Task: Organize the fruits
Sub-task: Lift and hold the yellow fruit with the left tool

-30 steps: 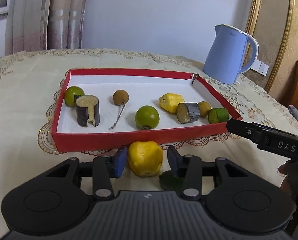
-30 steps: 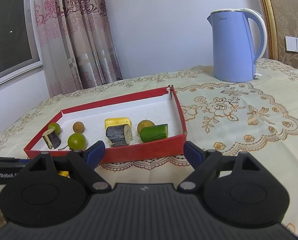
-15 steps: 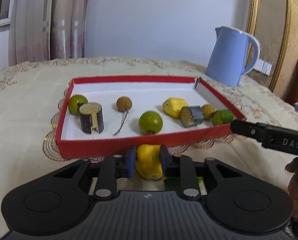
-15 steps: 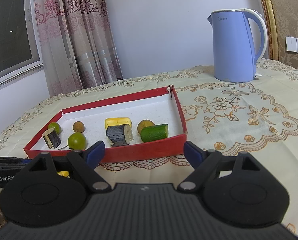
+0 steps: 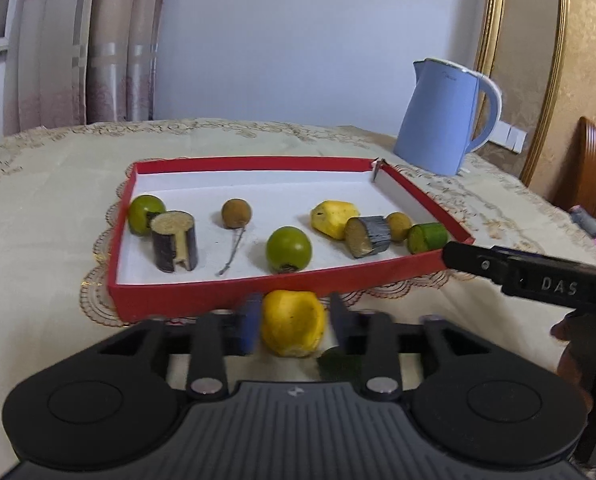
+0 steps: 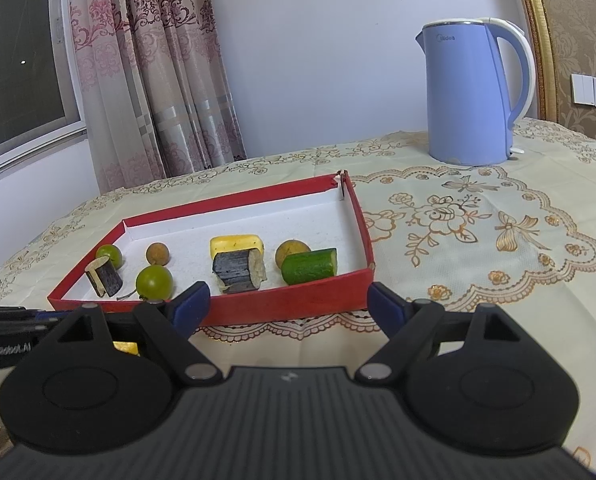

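Observation:
My left gripper point(image 5: 294, 326) is shut on a yellow fruit piece point(image 5: 293, 327) and holds it just in front of the red tray's near wall point(image 5: 226, 300). A dark green piece point(image 5: 339, 364) lies on the cloth under it. In the tray lie two green round fruits point(image 5: 288, 249), a brown longan point(image 5: 236, 213), a yellow piece point(image 5: 333, 218), two eggplant chunks point(image 5: 174, 246) and a cucumber piece point(image 5: 427, 237). My right gripper point(image 6: 290, 306) is open and empty in front of the tray point(image 6: 298, 304); its side shows in the left wrist view point(image 5: 529, 276).
A blue electric kettle point(image 6: 471, 92) stands at the back right of the table on the embroidered cloth point(image 6: 477, 240). Curtains and a window are at the left. A wooden chair back point(image 5: 595, 172) is at the far right.
My left gripper closed on the yellow fruit piece and lifted it up to the level of the tray wall. The right gripper stayed still and open.

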`<state>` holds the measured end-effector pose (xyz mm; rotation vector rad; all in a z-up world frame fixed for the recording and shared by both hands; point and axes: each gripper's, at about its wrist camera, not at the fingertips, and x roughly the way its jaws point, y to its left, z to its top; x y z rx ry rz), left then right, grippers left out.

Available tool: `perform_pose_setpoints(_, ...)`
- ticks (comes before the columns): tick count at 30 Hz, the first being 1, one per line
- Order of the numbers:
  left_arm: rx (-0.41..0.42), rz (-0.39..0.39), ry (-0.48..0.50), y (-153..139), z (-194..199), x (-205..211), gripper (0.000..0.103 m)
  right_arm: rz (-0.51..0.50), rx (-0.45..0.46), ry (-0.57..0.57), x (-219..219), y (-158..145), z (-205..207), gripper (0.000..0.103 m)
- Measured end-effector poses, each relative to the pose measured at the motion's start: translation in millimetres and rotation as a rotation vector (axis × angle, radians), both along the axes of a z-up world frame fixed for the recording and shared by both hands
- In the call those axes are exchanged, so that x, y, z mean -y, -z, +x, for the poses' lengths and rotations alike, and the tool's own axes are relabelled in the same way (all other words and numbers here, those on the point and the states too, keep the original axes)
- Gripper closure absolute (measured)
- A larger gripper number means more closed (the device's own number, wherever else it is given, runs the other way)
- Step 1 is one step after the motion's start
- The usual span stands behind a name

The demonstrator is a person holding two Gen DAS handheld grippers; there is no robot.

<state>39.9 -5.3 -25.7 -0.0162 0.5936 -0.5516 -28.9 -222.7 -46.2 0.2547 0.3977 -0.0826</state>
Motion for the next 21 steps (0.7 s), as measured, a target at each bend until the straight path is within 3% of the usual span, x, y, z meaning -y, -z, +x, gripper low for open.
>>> perform_pose_setpoints(1,-0.008,-0.004,0.012,1,1,1,0.043,0.000,0.000,0.000,0,0,0,0.018)
perform_pose_setpoints(6,-0.030,0.019,0.026,4,6,8,0.041,-0.003,0.002,0.000,-1,0,0,0.018)
perform_pose_setpoints(7,-0.042,0.023,0.034,6,8,10,0.043,-0.004,0.002,-0.001,-1,0,0,0.018)
perform_pose_setpoints(8,-0.046,0.028,0.026,8,9,11,0.054,-0.005,0.003,-0.001,-1,-1,0,0.018)
perform_pose_setpoints(10,-0.054,0.041,0.004,10,12,10,0.065,-0.006,0.003,-0.001,-1,-1,1,0.018)
perform_pose_setpoints(21,0.023,0.055,-0.001,5,1,11,0.081,-0.006,0.006,0.003,-1,-1,0,0.018)
